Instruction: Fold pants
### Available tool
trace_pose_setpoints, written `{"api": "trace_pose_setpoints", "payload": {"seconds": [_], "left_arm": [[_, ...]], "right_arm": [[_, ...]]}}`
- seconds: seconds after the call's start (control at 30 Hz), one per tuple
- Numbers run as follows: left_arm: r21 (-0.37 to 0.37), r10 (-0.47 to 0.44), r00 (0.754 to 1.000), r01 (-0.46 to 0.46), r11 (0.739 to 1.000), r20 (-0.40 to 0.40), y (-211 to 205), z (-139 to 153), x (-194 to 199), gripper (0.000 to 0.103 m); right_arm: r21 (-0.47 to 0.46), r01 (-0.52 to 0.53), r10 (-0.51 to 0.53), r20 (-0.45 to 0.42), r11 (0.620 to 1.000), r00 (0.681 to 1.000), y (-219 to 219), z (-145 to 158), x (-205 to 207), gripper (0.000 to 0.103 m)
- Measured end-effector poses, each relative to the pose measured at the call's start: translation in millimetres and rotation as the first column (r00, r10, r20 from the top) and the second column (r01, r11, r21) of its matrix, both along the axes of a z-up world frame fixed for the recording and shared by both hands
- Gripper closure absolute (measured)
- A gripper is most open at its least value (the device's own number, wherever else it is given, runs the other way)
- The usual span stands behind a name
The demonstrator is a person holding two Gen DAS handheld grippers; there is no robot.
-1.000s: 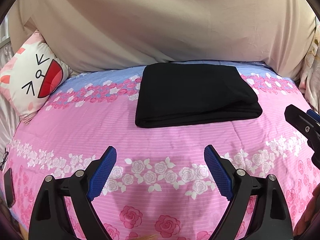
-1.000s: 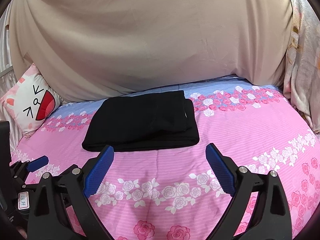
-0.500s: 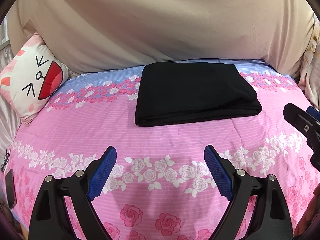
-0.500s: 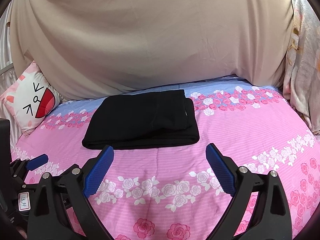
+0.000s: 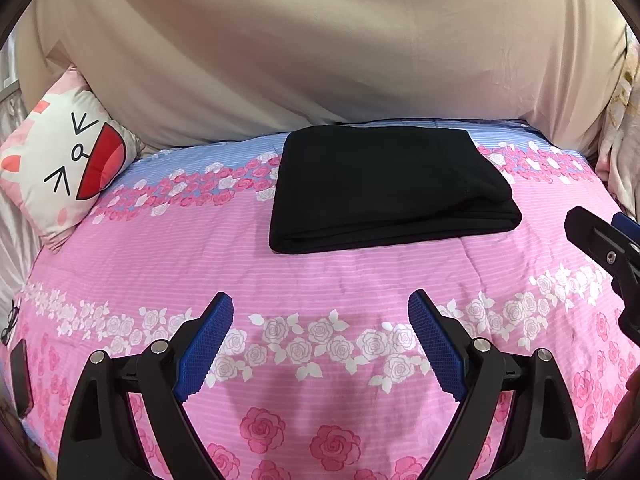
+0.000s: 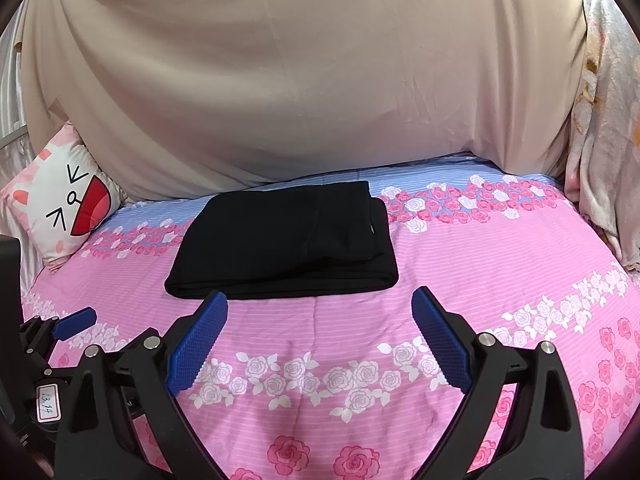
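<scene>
Ahead of both grippers, folded black pants (image 5: 384, 188) lie crosswise on the bedspread (image 5: 160, 264), untouched; left gripper (image 5: 320, 344) and right gripper (image 6: 320, 340) both spread wide, empty, right one nearer.

Black pants (image 5: 384, 184); pink/blue rose-print bedspread (image 5: 160, 264); beige sheet (image 5: 320, 60); white cartoon-face pillow w/ red mouth (image 5: 64, 160)

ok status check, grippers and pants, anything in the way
Left hand-held gripper open, empty. Right hand-held gripper open, empty. Black pants folded flat on the floral bedspread, untouched. Nothing blocking; cat pillow off to the side.
</scene>
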State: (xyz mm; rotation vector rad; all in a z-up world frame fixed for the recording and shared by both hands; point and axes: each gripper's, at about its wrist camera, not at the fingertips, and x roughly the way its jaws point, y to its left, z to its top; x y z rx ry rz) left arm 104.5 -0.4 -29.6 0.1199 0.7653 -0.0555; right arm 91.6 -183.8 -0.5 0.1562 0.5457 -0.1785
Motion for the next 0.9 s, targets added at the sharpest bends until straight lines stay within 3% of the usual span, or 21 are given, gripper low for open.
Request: {"api": "trace_pose_setpoints", "payload": {"seconds": [0.9], "left_arm": [[0.012, 0.008, 1.0, -0.007, 1.0, -0.026, 0.7, -5.9, 5.3, 0.016]], "right_arm": [[-0.002, -0.002, 0.002, -0.003, 1.0, 1.0, 0.4, 0.3, 0.0, 0.012]]}}
